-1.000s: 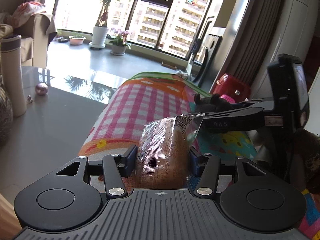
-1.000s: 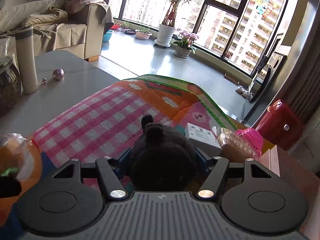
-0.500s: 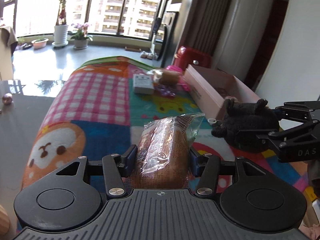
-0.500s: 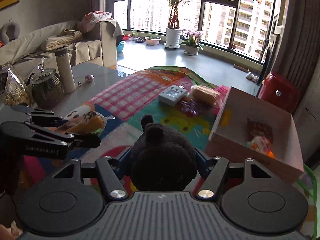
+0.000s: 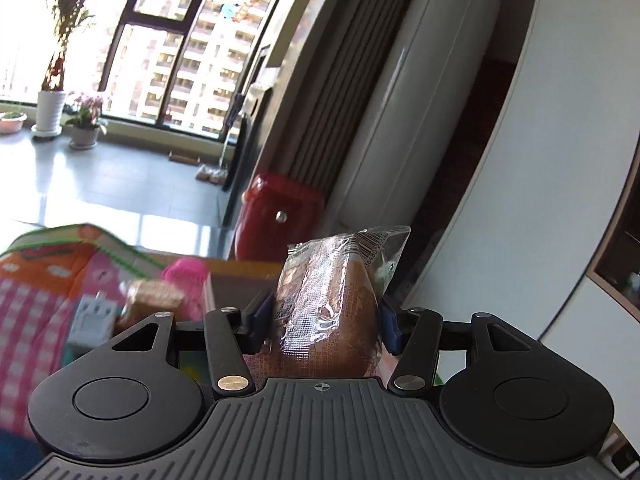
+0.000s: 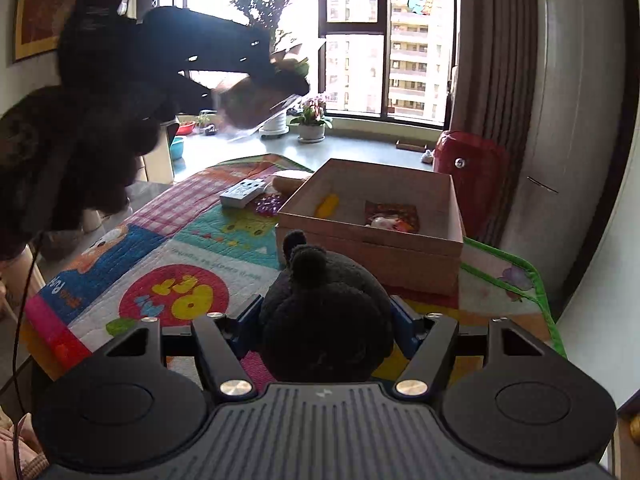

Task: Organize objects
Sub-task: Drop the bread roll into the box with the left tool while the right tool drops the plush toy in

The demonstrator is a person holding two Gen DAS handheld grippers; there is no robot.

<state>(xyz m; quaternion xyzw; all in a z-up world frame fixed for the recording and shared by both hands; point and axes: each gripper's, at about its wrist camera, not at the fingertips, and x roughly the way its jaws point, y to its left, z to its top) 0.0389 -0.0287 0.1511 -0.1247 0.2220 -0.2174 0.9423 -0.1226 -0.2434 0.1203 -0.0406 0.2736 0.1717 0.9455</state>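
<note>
Down below, a big bright play mat [image 6: 192, 248] covers the table. On it sits a cardboard box [image 6: 372, 258], open on top, with a yellow thing and a small packet inside. The right gripper [image 6: 326, 322] squeezes a fuzzy black toy [image 6: 324, 320] just in front of the box. The left gripper [image 5: 326, 316] pinches a bread bun in a clear wrapper [image 5: 328, 300], up in the air. A small white box [image 6: 242, 192] lies beside the cardboard box.

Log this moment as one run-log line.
left hand-held gripper: shut on wrapped bread | right hand-held gripper: shut on black plush toy | cardboard box: open, ahead of the toy
</note>
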